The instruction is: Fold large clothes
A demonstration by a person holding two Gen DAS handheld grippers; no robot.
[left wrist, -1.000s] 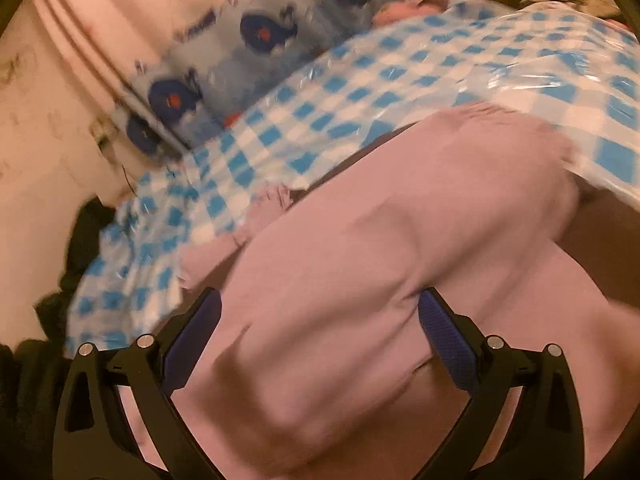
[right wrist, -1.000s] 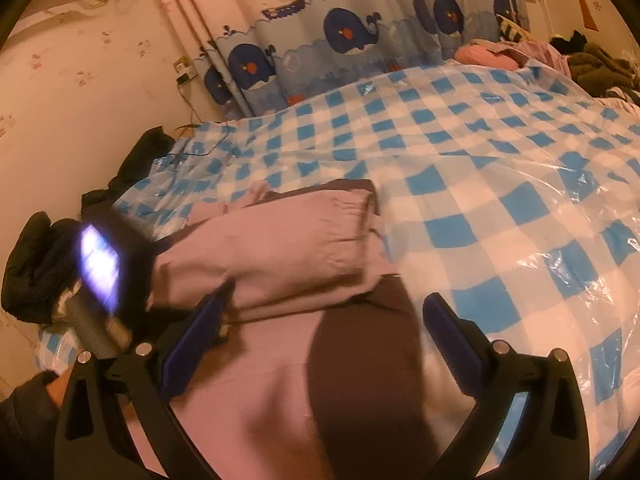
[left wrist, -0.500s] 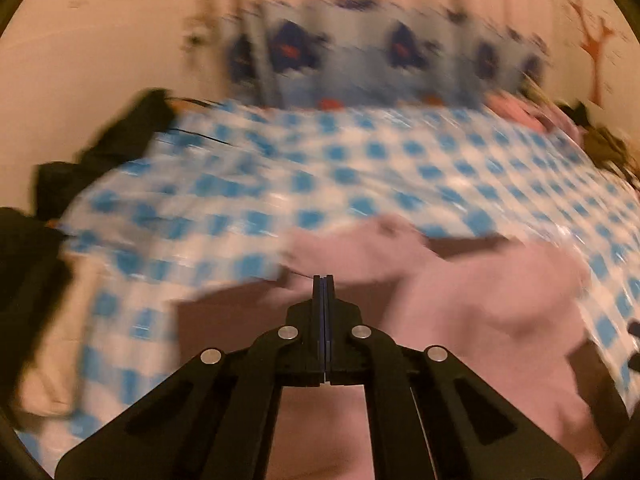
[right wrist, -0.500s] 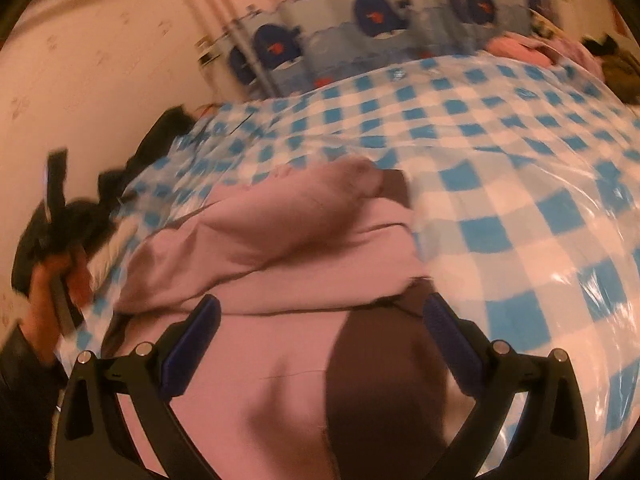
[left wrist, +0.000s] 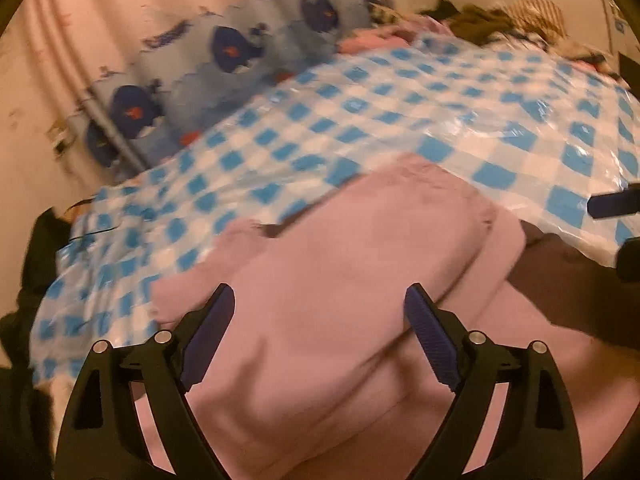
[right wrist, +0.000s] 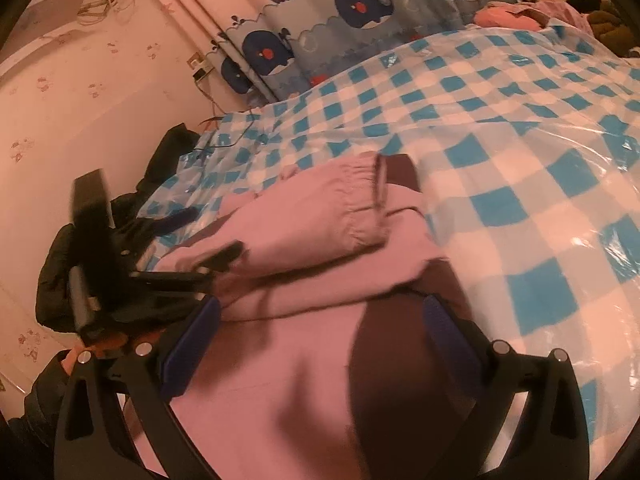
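A pink garment with dark brown panels [left wrist: 340,280] lies partly folded on the blue-and-white checked bed cover [left wrist: 360,120]. Its cuffed sleeve [right wrist: 340,208] is folded across the body. My left gripper [left wrist: 320,344] is open and empty, hovering over the pink fabric. It also shows in the right wrist view [right wrist: 200,240], at the garment's left edge. My right gripper [right wrist: 316,344] is open and empty above the pink and brown part [right wrist: 400,360] nearest me. One of its blue pads [left wrist: 616,204] shows at the right edge of the left wrist view.
A whale-print curtain [right wrist: 360,12] hangs behind the bed by the wall. Dark clothing [right wrist: 160,168] lies off the bed's left side. A heap of other clothes [left wrist: 500,20] sits at the far right. A socket with cables [right wrist: 202,72] is on the wall.
My left gripper shut and swung away left half a second ago; now it is open again over the pink garment. My right gripper stayed open in about the same place.
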